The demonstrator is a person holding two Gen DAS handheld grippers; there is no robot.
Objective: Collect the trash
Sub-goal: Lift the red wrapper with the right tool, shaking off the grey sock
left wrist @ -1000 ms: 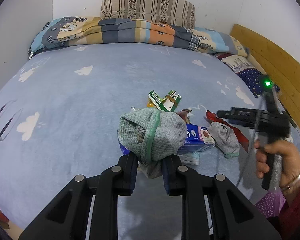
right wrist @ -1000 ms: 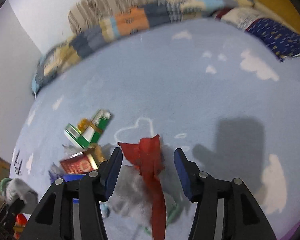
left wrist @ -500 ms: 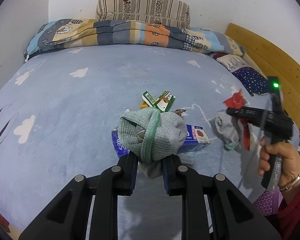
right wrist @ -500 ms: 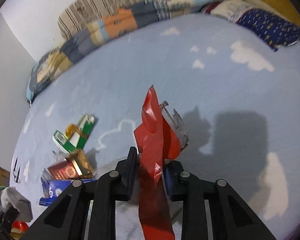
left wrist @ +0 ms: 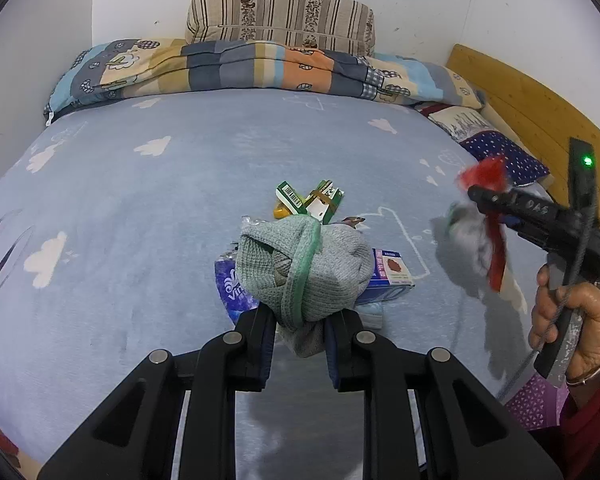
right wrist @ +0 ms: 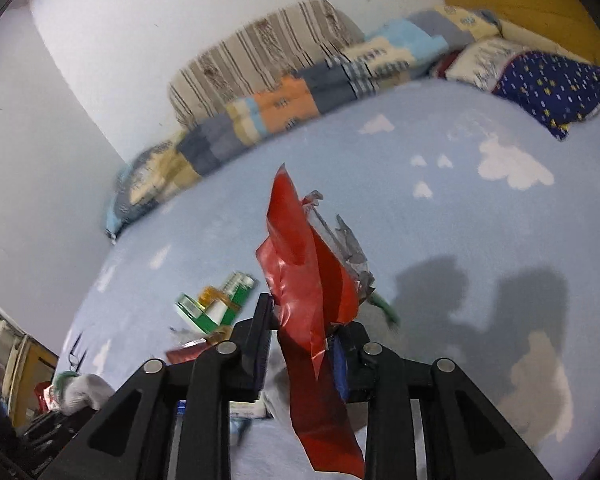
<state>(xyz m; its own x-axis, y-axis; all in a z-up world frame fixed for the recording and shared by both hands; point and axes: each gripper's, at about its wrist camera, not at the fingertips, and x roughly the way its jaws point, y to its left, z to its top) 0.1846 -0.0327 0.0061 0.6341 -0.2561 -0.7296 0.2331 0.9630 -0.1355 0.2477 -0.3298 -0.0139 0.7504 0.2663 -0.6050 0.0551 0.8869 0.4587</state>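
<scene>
My left gripper [left wrist: 300, 332] is shut on a balled grey sock with green trim [left wrist: 304, 268], held above the bed. Behind it on the sheet lie a green-and-white carton [left wrist: 312, 202], a blue box [left wrist: 388, 276] and a blue tissue pack [left wrist: 230, 284]. At the right, a person's hand [left wrist: 572, 320] lifts my right gripper [left wrist: 472, 196]. A crumpled red wrapper [right wrist: 300, 260] is pinched between its jaws, which are opening slightly, and a second grey sock [left wrist: 468, 236] dangles with it. In the right wrist view the carton [right wrist: 216, 304] lies lower left of my right gripper [right wrist: 306, 320].
The blue sheet with white clouds [left wrist: 140, 200] covers the bed. A folded patchwork quilt [left wrist: 260, 68] and striped pillow [left wrist: 280, 12] line the far wall. A wooden headboard [left wrist: 540, 112] and dark blue pillow [left wrist: 508, 156] stand at the right.
The right gripper closed on the red wrapper and raised it off the sheet, with the grey sock hanging along. The left gripper and its sock stayed put.
</scene>
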